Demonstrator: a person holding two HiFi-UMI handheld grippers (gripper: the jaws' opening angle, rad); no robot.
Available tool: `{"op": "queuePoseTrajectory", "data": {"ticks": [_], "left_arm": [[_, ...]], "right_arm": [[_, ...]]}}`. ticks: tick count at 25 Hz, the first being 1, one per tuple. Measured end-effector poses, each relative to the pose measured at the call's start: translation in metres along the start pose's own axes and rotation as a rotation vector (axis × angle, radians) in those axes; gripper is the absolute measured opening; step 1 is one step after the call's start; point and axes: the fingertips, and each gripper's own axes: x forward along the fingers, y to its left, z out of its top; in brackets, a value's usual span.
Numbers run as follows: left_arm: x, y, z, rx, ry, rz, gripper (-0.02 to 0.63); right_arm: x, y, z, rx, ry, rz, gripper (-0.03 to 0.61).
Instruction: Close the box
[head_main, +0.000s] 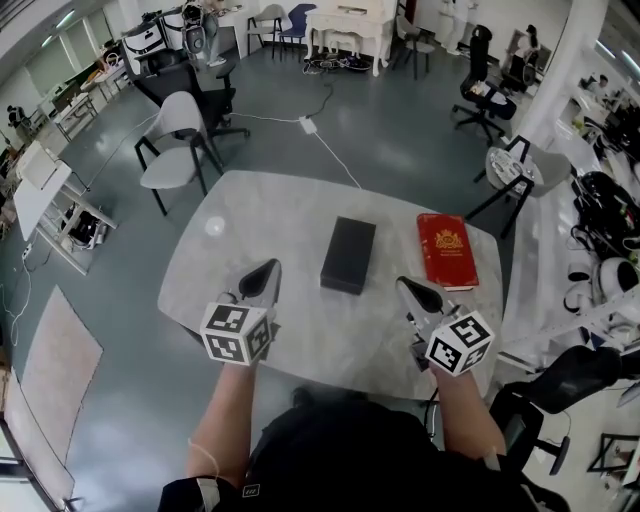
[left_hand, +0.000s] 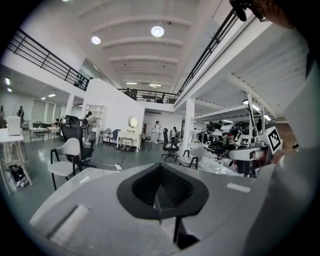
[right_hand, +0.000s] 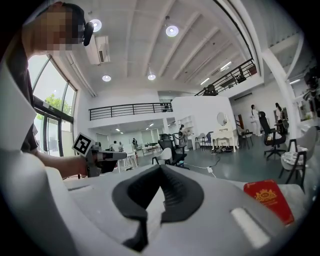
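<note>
A black rectangular box (head_main: 348, 254) lies in the middle of the pale marble table (head_main: 250, 215) with its lid down. To its right lies a flat red box (head_main: 446, 250) with a gold emblem, whose corner also shows in the right gripper view as the red box (right_hand: 270, 200). My left gripper (head_main: 268, 268) hovers over the table left of the black box, jaws shut and empty. My right gripper (head_main: 402, 283) hovers near the red box's front corner, jaws together with nothing between them. Neither gripper touches a box. The black box is hidden in both gripper views.
A grey chair (head_main: 175, 140) stands beyond the table's far left corner, and a black office chair (head_main: 480, 95) stands further back on the right. Cluttered benches (head_main: 605, 215) line the right side. A small round white mark (head_main: 214, 227) sits on the table's left part.
</note>
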Motion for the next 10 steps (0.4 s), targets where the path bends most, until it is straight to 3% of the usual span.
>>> {"op": "queuePoseTrajectory", "data": {"ticks": [10], "left_arm": [[0.003, -0.014, -0.007, 0.0, 0.019, -0.019, 0.011]], "right_arm": [[-0.009, -0.008, 0.0, 0.009, -0.005, 0.001, 0.002]]}}
